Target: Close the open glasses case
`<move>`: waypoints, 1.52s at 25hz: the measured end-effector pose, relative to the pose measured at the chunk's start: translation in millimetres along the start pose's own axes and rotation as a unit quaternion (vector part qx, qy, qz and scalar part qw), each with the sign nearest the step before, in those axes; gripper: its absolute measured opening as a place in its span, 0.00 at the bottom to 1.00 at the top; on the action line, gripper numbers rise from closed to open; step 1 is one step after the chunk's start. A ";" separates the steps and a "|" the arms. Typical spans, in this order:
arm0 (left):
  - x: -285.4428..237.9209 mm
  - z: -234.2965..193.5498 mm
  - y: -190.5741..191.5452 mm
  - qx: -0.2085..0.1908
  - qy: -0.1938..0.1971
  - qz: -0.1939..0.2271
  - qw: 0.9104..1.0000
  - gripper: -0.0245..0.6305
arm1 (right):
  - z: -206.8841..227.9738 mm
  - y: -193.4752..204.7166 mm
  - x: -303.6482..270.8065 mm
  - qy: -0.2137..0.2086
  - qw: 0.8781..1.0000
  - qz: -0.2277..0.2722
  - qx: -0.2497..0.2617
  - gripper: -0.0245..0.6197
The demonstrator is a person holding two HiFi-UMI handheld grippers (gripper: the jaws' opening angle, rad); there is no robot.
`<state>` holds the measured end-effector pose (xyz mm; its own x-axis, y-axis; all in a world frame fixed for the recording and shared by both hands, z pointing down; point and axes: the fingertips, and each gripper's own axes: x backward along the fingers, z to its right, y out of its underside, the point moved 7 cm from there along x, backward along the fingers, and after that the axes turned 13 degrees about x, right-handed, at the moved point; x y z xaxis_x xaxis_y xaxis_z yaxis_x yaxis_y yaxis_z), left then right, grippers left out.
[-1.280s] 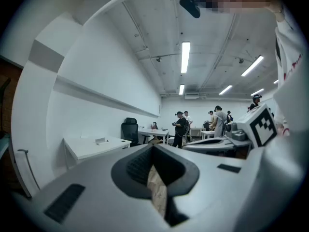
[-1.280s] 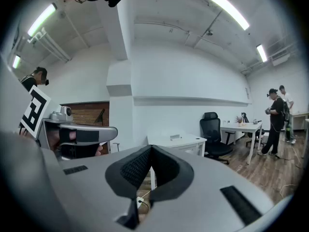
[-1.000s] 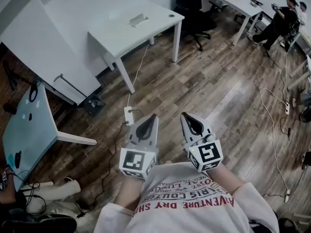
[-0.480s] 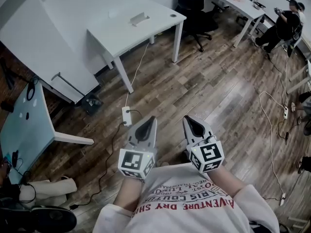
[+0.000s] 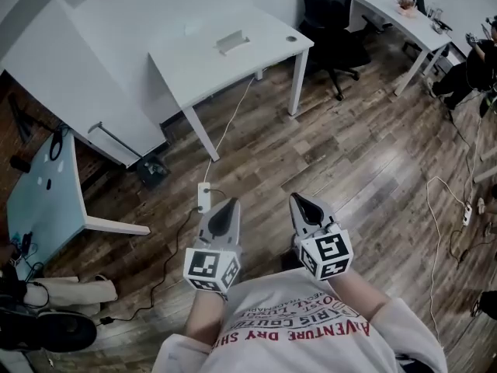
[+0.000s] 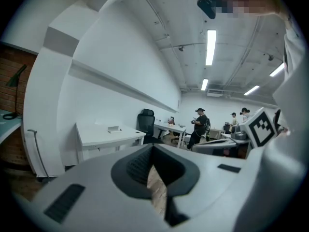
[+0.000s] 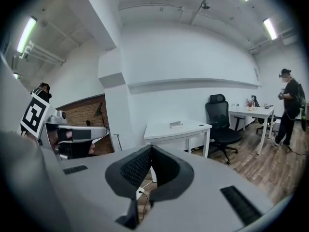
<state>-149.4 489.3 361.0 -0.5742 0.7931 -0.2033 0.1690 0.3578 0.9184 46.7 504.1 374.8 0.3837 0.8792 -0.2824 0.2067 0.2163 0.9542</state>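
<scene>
A small pale case [image 5: 233,41], too far off to show detail, lies on a white table [image 5: 202,64] well ahead of me; it shows tiny in the left gripper view [image 6: 114,128] and the right gripper view [image 7: 175,124]. I hold both grippers close to my chest, far from that table. My left gripper [image 5: 225,206] is shut with nothing in it, its jaw tips meeting [image 6: 152,146]. My right gripper [image 5: 299,200] is likewise shut and empty [image 7: 150,149]. Both point forward over the wooden floor.
A power strip [image 5: 204,196] with a cable lies on the floor just ahead of the grippers. A black office chair [image 5: 334,14] stands right of the table, another white desk [image 5: 404,14] beyond it. A glass-topped table [image 5: 43,200] is at my left. People stand at far right [image 5: 477,61].
The head view has swung, so the white table and chair now sit further right and lower in it. Both grippers stay shut and have dropped slightly toward my chest.
</scene>
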 end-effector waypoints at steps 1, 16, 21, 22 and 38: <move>-12.5 3.3 -2.1 0.003 -0.008 0.003 1.000 0.03 | 14.9 0.1 -6.7 -0.008 1.000 -0.001 0.000 0.06; -165.9 38.2 -27.1 0.037 -0.078 0.029 0.996 0.03 | 187.3 -9.7 -90.7 -0.070 0.997 -0.017 0.012 0.06; -202.6 4.7 -38.1 0.041 -0.084 0.029 0.995 0.03 | 201.8 -17.5 -136.1 -0.074 0.997 -0.017 0.019 0.06; -212.3 -3.9 -40.7 0.044 -0.081 0.029 0.995 0.03 | 204.7 -19.6 -146.4 -0.073 0.997 -0.016 0.021 0.06; -382.2 -162.7 -155.5 0.034 -0.004 0.017 0.999 0.03 | 254.8 -94.9 -356.0 -0.012 1.000 -0.017 0.016 0.06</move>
<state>-86.5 50.3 351.1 -0.5607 0.8094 -0.1744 0.2430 0.3622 0.8999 119.9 62.4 359.6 0.3968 0.8616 -0.3165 0.2484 0.2312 0.9407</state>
